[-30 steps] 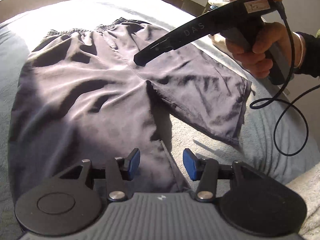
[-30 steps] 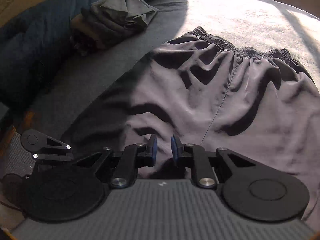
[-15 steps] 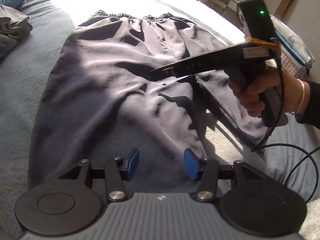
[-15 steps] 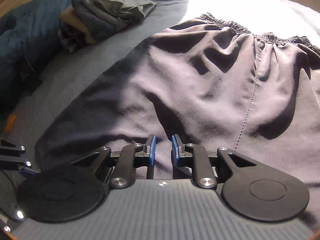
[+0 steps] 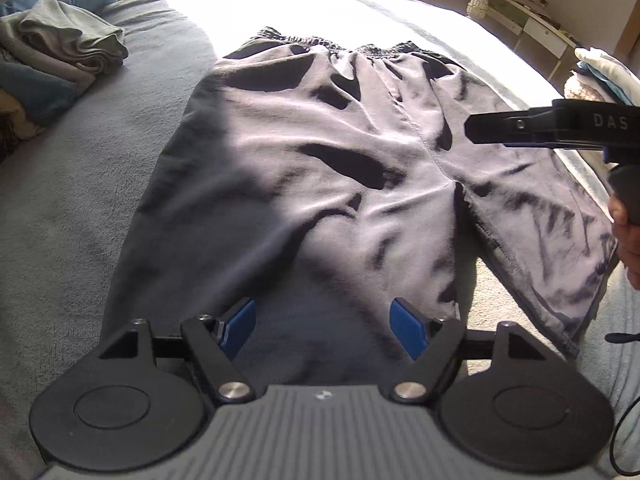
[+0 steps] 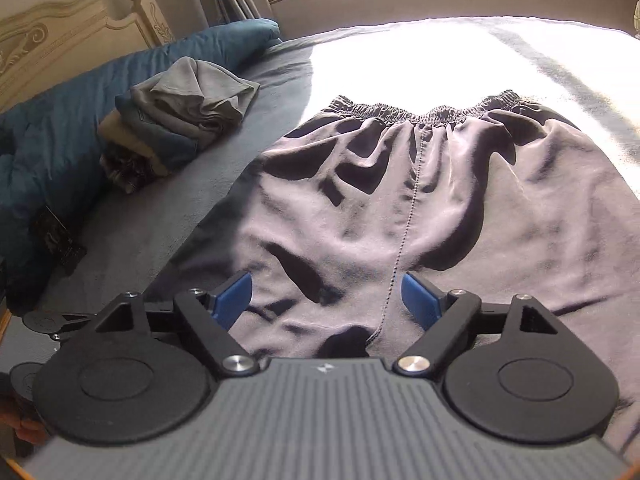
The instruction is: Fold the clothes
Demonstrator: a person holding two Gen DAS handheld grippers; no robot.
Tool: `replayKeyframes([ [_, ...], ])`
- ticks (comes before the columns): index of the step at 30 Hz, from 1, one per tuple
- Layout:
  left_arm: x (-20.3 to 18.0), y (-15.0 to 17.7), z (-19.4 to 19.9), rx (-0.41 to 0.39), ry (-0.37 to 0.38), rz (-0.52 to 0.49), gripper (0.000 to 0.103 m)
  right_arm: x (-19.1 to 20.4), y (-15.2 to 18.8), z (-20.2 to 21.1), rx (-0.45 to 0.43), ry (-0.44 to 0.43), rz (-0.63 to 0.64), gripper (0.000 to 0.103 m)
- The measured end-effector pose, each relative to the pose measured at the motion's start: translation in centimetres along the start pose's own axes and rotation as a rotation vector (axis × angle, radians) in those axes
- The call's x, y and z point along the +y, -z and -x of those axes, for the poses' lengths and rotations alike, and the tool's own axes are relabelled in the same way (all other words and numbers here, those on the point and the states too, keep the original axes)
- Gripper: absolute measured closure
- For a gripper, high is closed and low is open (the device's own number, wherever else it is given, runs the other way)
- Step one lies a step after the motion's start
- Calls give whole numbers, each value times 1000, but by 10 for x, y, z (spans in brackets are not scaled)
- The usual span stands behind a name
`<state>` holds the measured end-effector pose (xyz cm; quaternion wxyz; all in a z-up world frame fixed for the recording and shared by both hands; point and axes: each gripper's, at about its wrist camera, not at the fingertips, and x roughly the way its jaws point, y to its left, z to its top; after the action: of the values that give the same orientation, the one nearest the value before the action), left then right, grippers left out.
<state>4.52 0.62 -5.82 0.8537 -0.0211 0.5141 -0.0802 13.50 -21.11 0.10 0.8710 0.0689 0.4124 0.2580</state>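
Both claws have just been opening: my right gripper [image 6: 326, 300] went from nearly pinched to wide apart, my left gripper [image 5: 323, 330] widened too, and neither has cloth between its pads. Under them the dark shorts [image 5: 340, 184] lie spread flat on the grey bed [image 5: 100, 200], waistband at the far end (still creased, but squared up). I read that as the laying-out done and the first fold not yet begun; the stack of folded clothes [image 6: 176, 120] waits well off to the left.

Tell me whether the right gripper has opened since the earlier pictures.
Yes. The right gripper has just been opening: its blue pads, earlier nearly touching, now stand wide apart over the shorts seam, pinching nothing.
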Motion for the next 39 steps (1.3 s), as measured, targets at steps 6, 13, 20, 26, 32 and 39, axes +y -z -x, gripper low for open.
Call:
replayKeyframes([
  [6,-2,0,-4,48,-31,55,22,-2,3,-6,64,28,-60,14],
  [13,-17,4,-8,84,-103,34,15,5,13,-15,147,5,-86,14],
  [20,-18,3,-5,84,-159,42,13,9,17,-25,218,15,-84,14],
  [26,-12,3,-9,109,-179,58,12,14,19,-31,245,11,-67,14],
  [32,-7,4,-13,139,-182,76,12,15,20,-38,273,7,-82,14],
  [39,-5,6,-15,148,-193,76,12,19,22,-45,293,6,-82,14],
])
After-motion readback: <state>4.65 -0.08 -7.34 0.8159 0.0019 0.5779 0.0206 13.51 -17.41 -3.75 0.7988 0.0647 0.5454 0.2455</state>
